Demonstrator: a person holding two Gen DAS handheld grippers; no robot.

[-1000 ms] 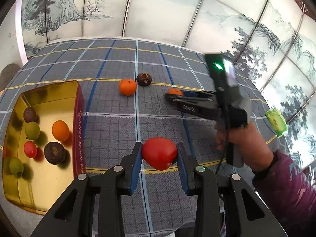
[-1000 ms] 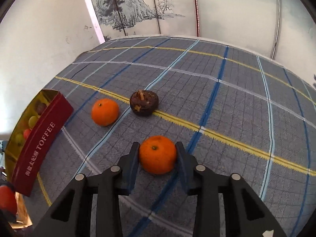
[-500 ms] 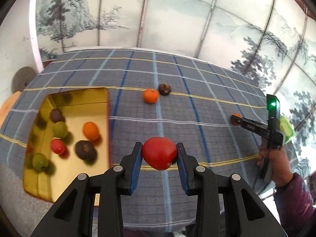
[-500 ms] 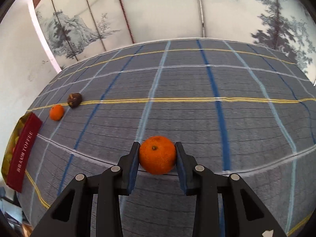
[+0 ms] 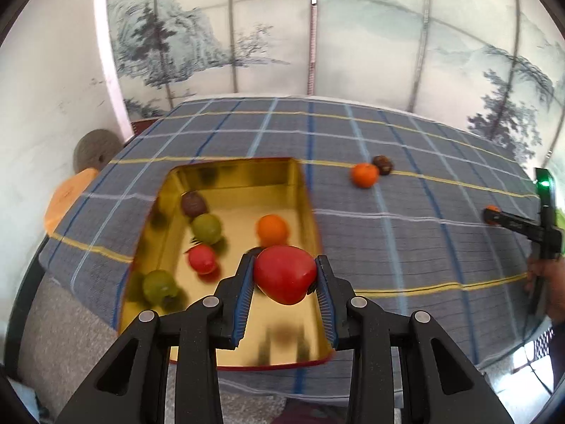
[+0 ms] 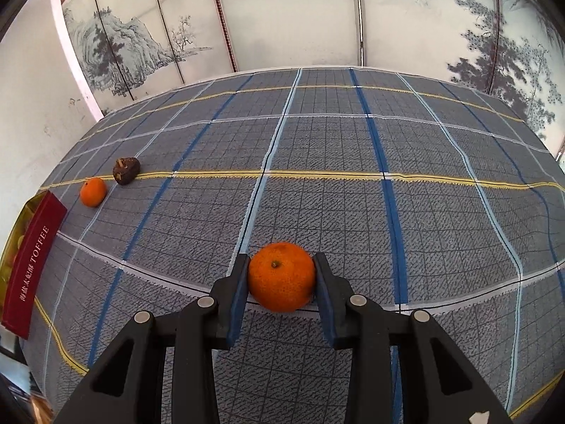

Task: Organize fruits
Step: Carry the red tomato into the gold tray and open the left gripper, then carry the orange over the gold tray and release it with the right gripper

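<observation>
My left gripper (image 5: 285, 275) is shut on a red fruit (image 5: 285, 274) and holds it above the right part of a gold tin (image 5: 233, 180). Several fruits lie in the tin: an orange (image 5: 272, 229), a small red one (image 5: 201, 258), two green ones (image 5: 207, 228) and a dark one (image 5: 193, 203). My right gripper (image 6: 280, 277) is shut on an orange mandarin (image 6: 281, 276) above the checked cloth. It also shows far right in the left wrist view (image 5: 491, 210). A loose orange (image 6: 93, 192) and a dark brown fruit (image 6: 126, 175) lie on the cloth.
The tin's red side reads TOFFEE (image 6: 33, 258) at the left edge of the right wrist view. The grey checked tablecloth (image 6: 317, 148) covers the table. A painted folding screen (image 5: 317, 35) stands behind it. A round orange stool (image 5: 67, 194) sits left of the table.
My left gripper has carried the red fruit left, from over the cloth to over the tin. My right gripper, holding the mandarin, has drawn back from the loose orange and dark fruit.
</observation>
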